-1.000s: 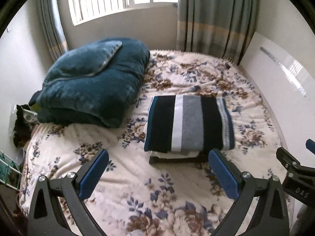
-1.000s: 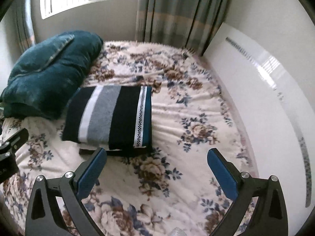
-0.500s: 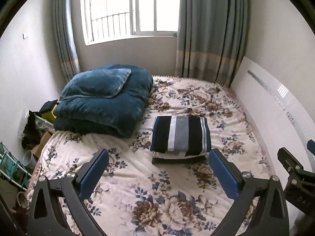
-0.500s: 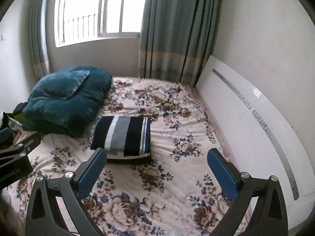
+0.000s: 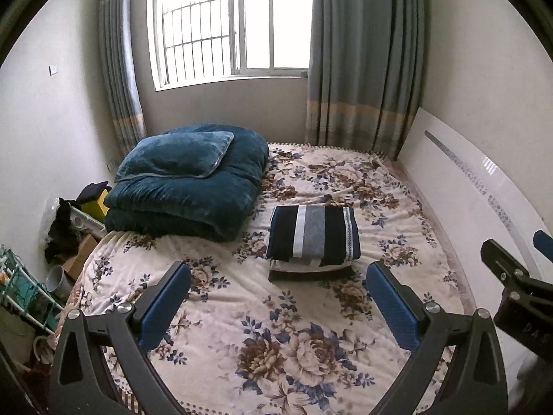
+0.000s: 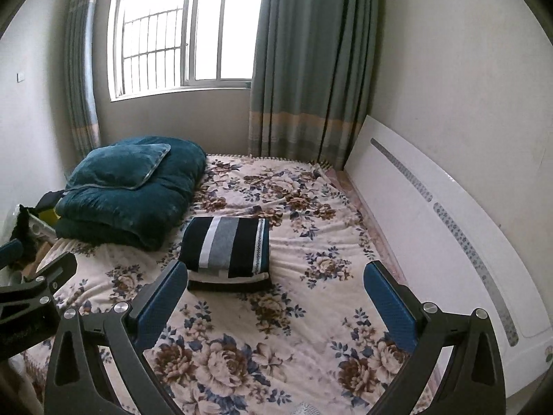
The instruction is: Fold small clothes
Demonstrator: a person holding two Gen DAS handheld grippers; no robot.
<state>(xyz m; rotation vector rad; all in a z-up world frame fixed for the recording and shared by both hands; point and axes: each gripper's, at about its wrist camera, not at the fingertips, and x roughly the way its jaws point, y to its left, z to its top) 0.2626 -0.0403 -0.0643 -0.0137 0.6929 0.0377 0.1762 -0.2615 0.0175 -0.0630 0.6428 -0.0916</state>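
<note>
Clothes [image 5: 312, 238] lie folded in a striped stack at centre frame on the flowered bedspread [image 5: 276, 332], so I judge the folding done. If another garment remains, I see none, and my next move would be finding one. The top piece's stripes run toward the window [image 5: 231, 24]; its long axis lies across the frame. My left gripper [image 5: 276, 306] and right gripper [image 6: 274, 306] hang well apart from the stack, jaws spread, holding nothing. A teal quilt [image 5: 186, 186] sits at left.
</note>
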